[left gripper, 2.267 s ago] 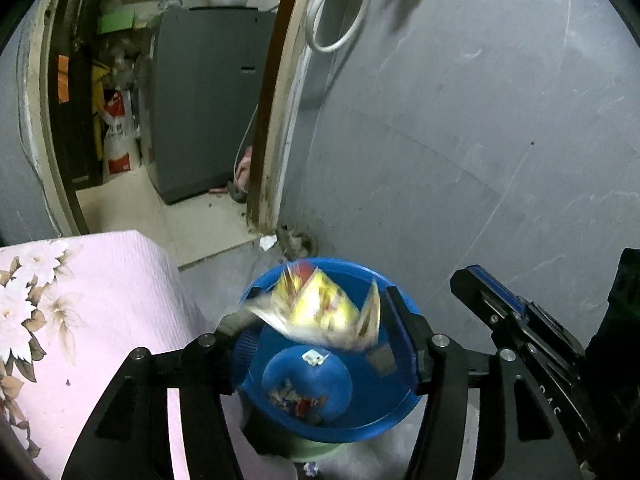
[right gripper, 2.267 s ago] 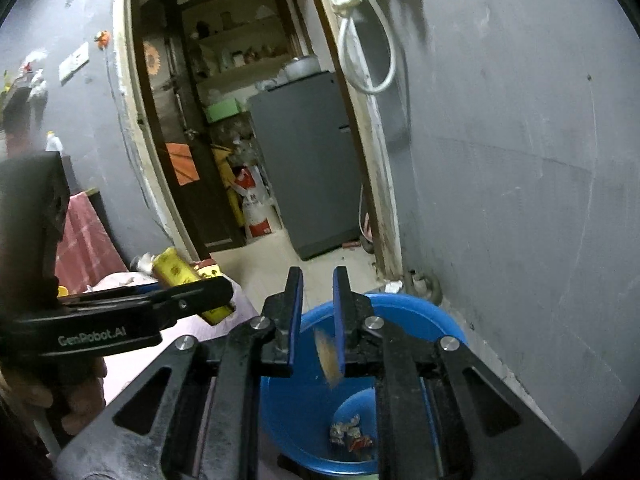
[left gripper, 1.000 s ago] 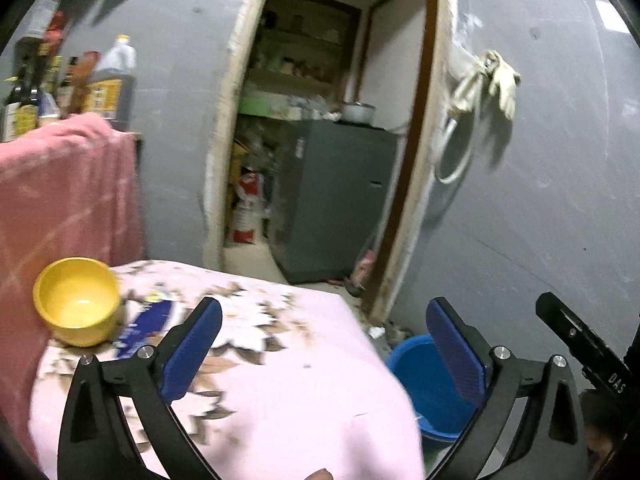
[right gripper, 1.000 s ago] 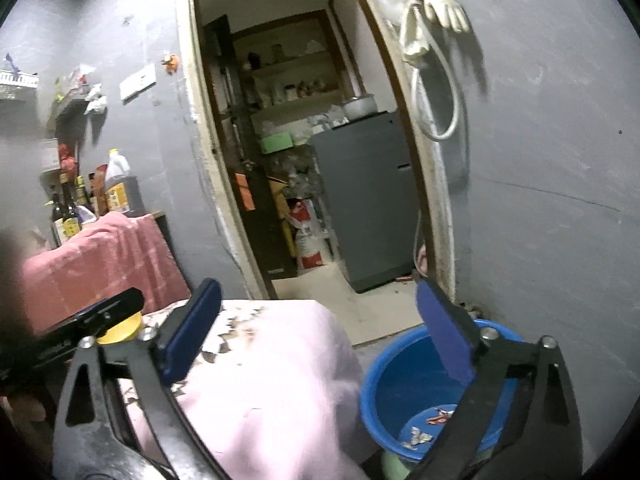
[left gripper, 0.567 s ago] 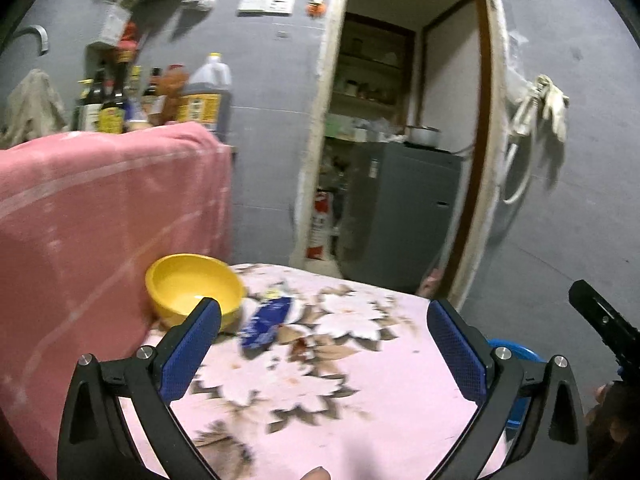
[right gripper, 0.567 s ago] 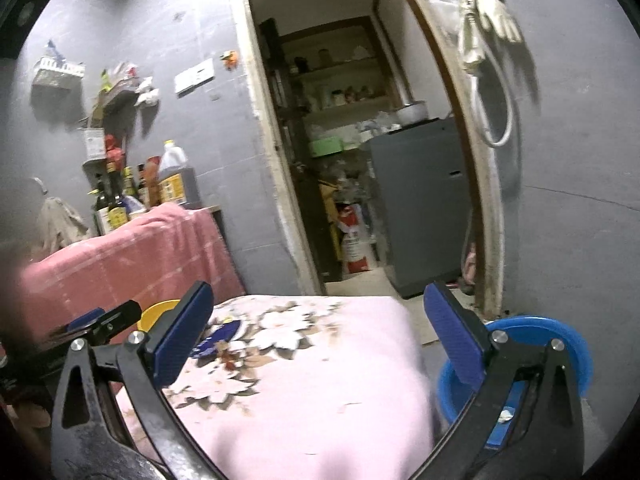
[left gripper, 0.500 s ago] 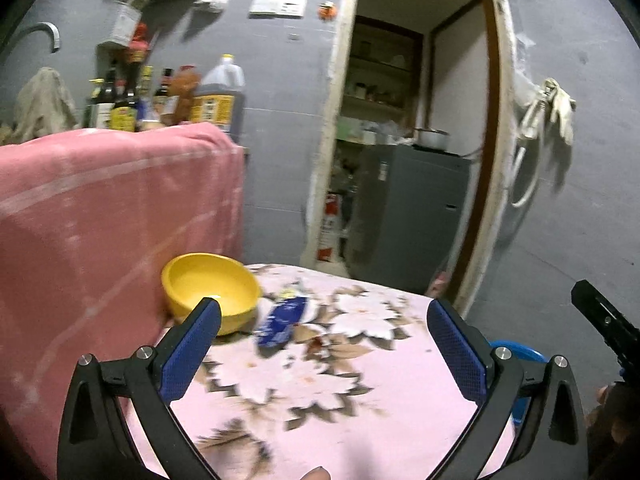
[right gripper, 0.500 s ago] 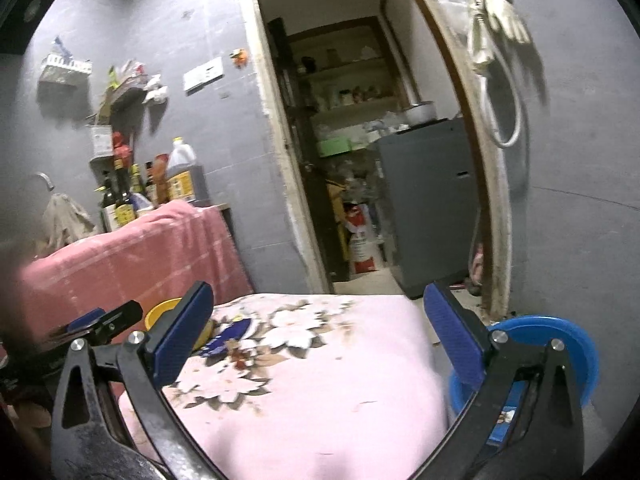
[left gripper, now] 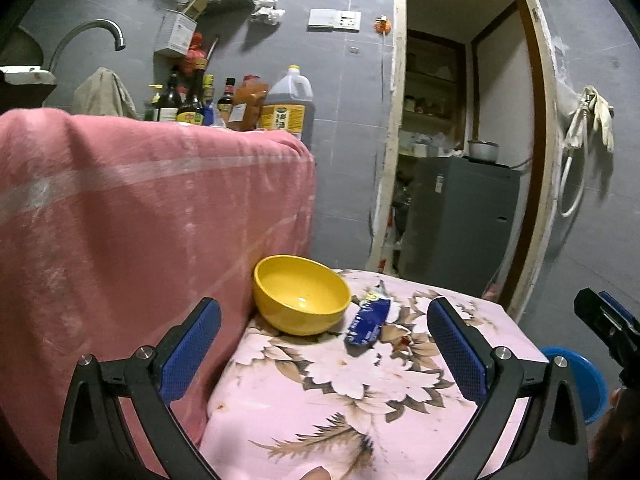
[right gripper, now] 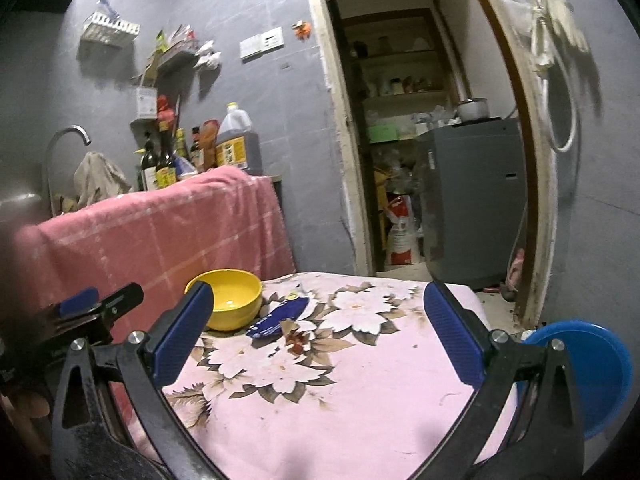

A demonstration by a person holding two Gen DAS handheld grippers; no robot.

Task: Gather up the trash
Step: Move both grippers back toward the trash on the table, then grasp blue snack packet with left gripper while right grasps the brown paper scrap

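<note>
Floral-clothed table (left gripper: 384, 408) bears yellow bowl (left gripper: 301, 294), blue wrapper (left gripper: 368, 321), perhaps crumbs.

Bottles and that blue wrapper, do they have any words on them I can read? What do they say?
None can be read.
Blue wrapper: white print, too blurred.
Big oil jug: yellow label with dark characters, too small.
Dark bottles: labels too small.
Red and white sack in the doorway: print too blurred.

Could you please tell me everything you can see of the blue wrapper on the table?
The blue wrapper is a long, narrow packet, shiny like plastic film, with small white print too blurred to read. It looks flattened and lies flat on the floral pink tablecloth, just right of the yellow bowl, its far end near the rim; contact is unclear. Neither gripper touches it.
</note>
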